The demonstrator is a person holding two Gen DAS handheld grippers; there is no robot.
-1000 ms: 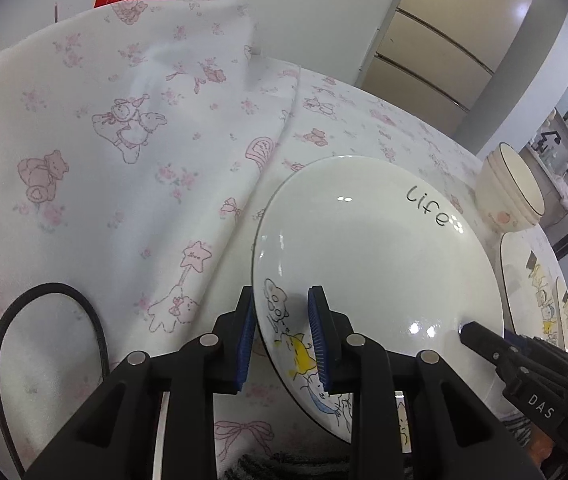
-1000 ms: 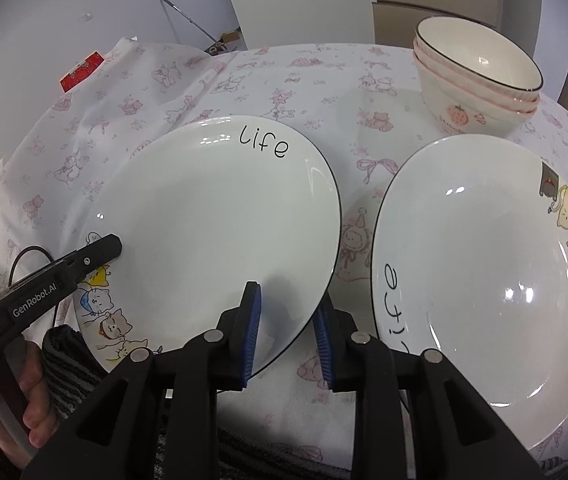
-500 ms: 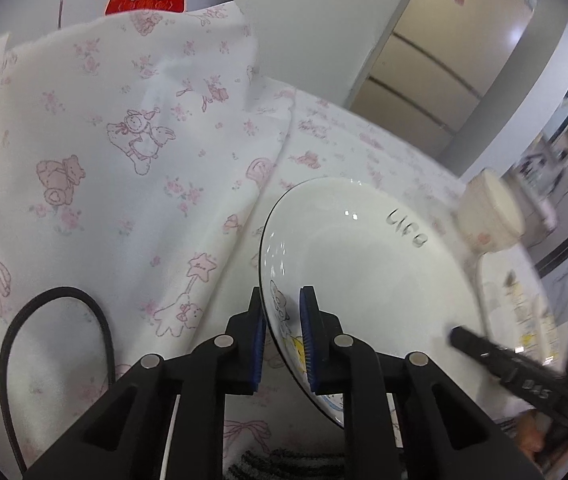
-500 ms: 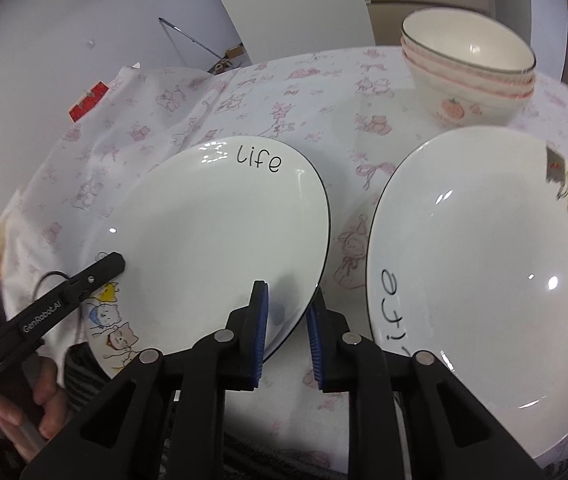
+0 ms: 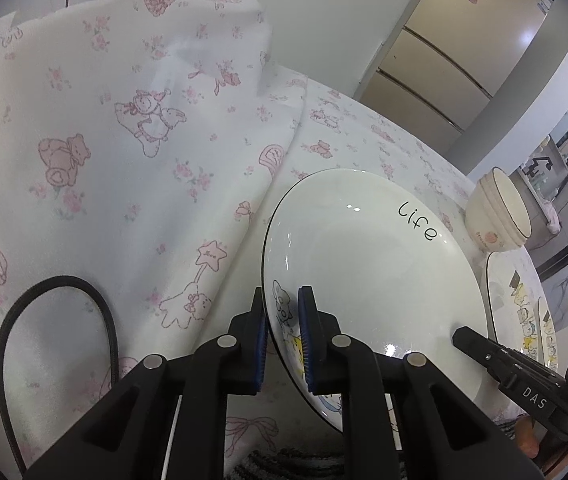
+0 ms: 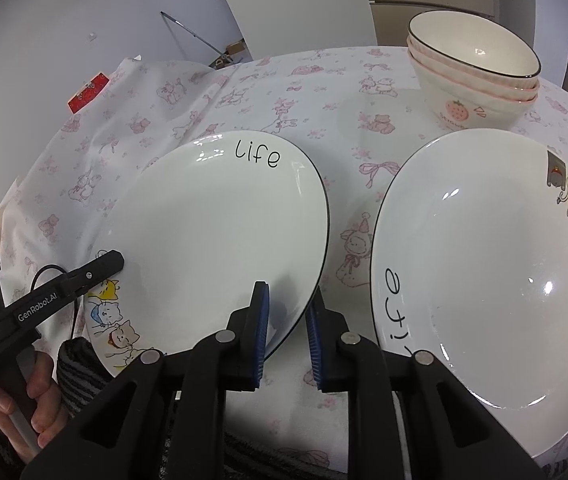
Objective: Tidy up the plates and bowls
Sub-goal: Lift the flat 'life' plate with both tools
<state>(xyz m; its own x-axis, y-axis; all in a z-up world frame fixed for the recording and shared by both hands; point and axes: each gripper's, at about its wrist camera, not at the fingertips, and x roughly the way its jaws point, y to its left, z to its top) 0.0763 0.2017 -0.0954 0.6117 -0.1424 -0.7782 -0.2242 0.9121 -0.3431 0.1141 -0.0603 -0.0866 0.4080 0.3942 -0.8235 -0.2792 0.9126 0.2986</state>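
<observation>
A white plate [image 5: 363, 264] [image 6: 220, 232] with "life" lettering and cartoon cats lies on the tablecloth. My left gripper [image 5: 282, 304] has its blue pads on either side of the plate's near-left rim, over the cat drawing. Its jaws are closing and press the rim. In the right wrist view the left gripper [image 6: 104, 264] reaches onto that same edge. My right gripper [image 6: 287, 300] is shut on the plate's near-right rim, and the left wrist view shows the right gripper [image 5: 467, 336] at that edge. A second, similar plate [image 6: 483, 264] [image 5: 523, 304] lies just to the right.
A stack of three strawberry-print bowls [image 6: 471, 76] [image 5: 499, 216] stands behind the second plate. A black cable [image 5: 56, 280] loops on the cloth at the left, where the tablecloth [image 5: 164, 128] rises in a fold. A person's hand [image 6: 8, 400] holds the left gripper.
Both grippers' jaws have narrowed around the "life" plate's rim until the pads meet it. The plate stays between them; the hands have barely shifted.
</observation>
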